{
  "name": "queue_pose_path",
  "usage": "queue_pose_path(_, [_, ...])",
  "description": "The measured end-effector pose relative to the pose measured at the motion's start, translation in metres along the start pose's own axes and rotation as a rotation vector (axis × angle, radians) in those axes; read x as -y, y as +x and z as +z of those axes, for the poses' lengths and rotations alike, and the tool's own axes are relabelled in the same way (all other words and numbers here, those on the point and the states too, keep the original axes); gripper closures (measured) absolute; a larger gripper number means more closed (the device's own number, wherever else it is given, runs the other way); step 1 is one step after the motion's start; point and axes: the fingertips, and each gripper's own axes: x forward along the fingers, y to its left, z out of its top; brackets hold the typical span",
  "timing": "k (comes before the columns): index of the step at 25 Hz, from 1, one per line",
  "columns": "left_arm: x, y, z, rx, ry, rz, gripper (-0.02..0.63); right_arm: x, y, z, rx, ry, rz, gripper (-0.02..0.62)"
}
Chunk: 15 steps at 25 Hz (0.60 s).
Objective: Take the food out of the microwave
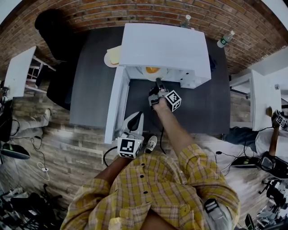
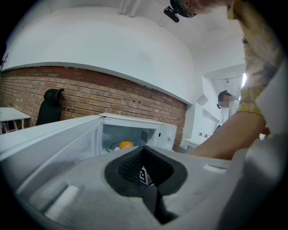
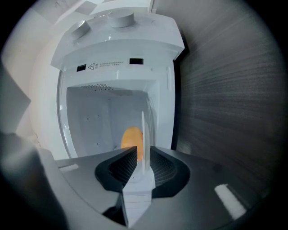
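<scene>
The food [image 3: 131,139] is an orange lump, sitting on a white plate [image 3: 145,130] inside the microwave [image 1: 164,45], toward the back of the cavity from what I can see. The right gripper [image 3: 143,150] is right at the mouth of the oven, turned on its side, with the plate's rim slotted edge-on between its jaws. The jaws are only a bit apart. One pad looks right up against the rim, but there's a thin sliver of gap on the other side, so I wouldn't call it clamped. In the head view the orange blob is just inside the opening, with the right gripper's tips poking in below it. The microwave door [image 1: 116,103] is swung wide open to the left. The left gripper [image 1: 136,120] hangs back near the door's outer end, well apart from the plate. Its pads are pressed together with nothing between them, and in its own view it looks over the door at the food in the lit cavity. The microwave sits on a dark table [image 1: 94,90] against a brick wall [image 1: 90,13]. There's another plate [image 1: 112,56] just left of the oven and two water bottles [image 1: 225,39] behind it.
</scene>
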Motion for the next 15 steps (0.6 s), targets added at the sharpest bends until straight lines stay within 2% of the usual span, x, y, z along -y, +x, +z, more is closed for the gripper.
queue_pose_path(5, [-0.0015, -0.0004, -0.0003, -0.002, 0.004, 0.002, 0.607, 0.0017, 0.0028, 0.0011, 0.009, 0.006, -0.016, 0.526])
queue_pose_path(9, [-0.0027, -0.0012, -0.0026, -0.01, 0.002, 0.003, 0.607, 0.002, 0.0042, 0.0036, 0.023, 0.009, -0.019, 0.575])
queue_pose_path(15, [-0.0002, -0.0017, -0.0099, -0.028, -0.002, -0.014, 0.607, 0.0035, 0.0062, 0.0043, 0.018, -0.014, -0.018, 0.589])
